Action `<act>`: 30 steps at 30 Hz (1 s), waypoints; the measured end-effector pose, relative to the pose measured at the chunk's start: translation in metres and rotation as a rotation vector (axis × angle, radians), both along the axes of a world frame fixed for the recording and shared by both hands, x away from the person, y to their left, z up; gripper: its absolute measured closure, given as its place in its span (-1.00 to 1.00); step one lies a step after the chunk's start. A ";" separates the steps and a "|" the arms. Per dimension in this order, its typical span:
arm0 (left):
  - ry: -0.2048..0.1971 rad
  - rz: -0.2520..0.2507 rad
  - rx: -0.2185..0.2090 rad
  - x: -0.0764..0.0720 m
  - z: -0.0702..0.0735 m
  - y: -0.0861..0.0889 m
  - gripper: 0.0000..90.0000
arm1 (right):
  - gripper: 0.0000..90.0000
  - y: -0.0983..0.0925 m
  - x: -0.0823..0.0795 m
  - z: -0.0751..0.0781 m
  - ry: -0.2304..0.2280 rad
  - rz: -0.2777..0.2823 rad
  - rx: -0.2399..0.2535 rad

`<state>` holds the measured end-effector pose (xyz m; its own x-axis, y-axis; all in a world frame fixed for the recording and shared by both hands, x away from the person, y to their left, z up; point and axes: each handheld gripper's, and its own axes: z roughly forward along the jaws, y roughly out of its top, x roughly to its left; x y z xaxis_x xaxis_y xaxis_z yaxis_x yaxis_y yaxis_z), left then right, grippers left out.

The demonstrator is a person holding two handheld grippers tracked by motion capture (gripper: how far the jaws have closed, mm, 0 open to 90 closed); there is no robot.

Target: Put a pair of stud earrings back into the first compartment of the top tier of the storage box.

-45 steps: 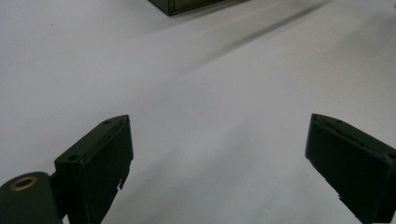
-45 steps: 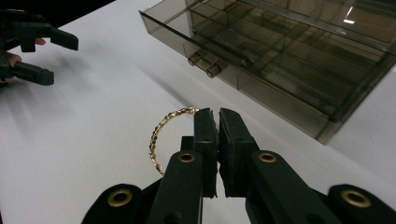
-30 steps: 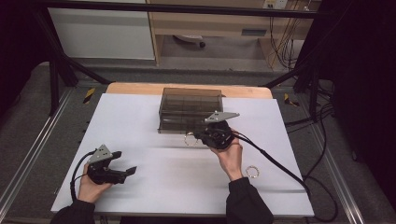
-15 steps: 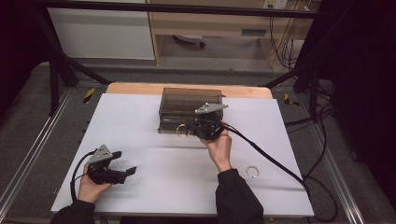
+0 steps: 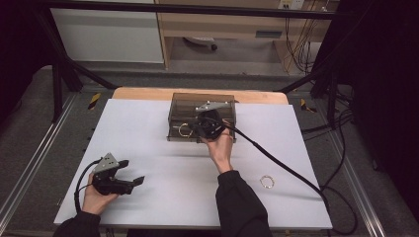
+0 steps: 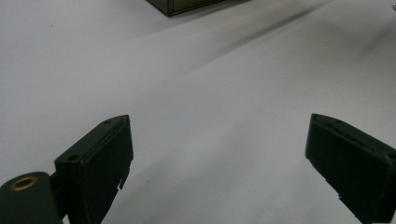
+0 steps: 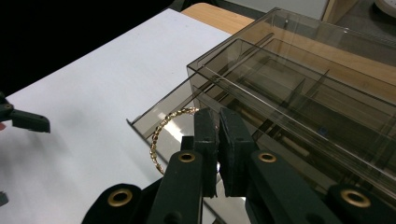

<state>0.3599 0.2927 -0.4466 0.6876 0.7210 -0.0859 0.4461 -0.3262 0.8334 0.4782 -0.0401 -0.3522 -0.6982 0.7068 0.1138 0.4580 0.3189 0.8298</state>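
A smoky clear plastic drawer box (image 5: 202,100) stands at the table's far middle, its low drawer (image 7: 140,120) pulled out toward the front. My right gripper (image 5: 196,127) hovers at the box's front, shut on a gold chain bangle (image 5: 185,130). In the right gripper view the bangle (image 7: 161,130) arcs out to the left of the pinched jaws of my right gripper (image 7: 217,116), above the drawer's edge. My left gripper (image 5: 131,172) rests low at the front left, open, with bare white table between the jaws of the left gripper (image 6: 217,158).
A second gold bangle (image 5: 267,181) lies on the white table top (image 5: 148,133) at the front right. The right gripper's black cable (image 5: 286,165) trails across the table to the right edge. A wooden strip (image 5: 143,94) borders the far edge.
My right hand has carried the bangle leftward and farther away, from beside the box's front right to over its open drawer. The left gripper has stayed put.
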 end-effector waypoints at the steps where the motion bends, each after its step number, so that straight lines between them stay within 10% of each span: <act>1: 0.000 0.000 0.000 0.000 0.000 0.000 -0.84 | 0.93 0.000 0.000 0.000 0.000 0.000 0.000; 23: 0.000 -0.002 0.000 0.000 0.000 0.000 -0.84 | 0.89 0.019 0.019 -0.025 0.044 -0.002 -0.028; 30: -0.001 -0.001 0.001 0.000 0.000 0.000 -0.84 | 0.58 0.013 0.009 -0.011 -0.011 0.026 -0.007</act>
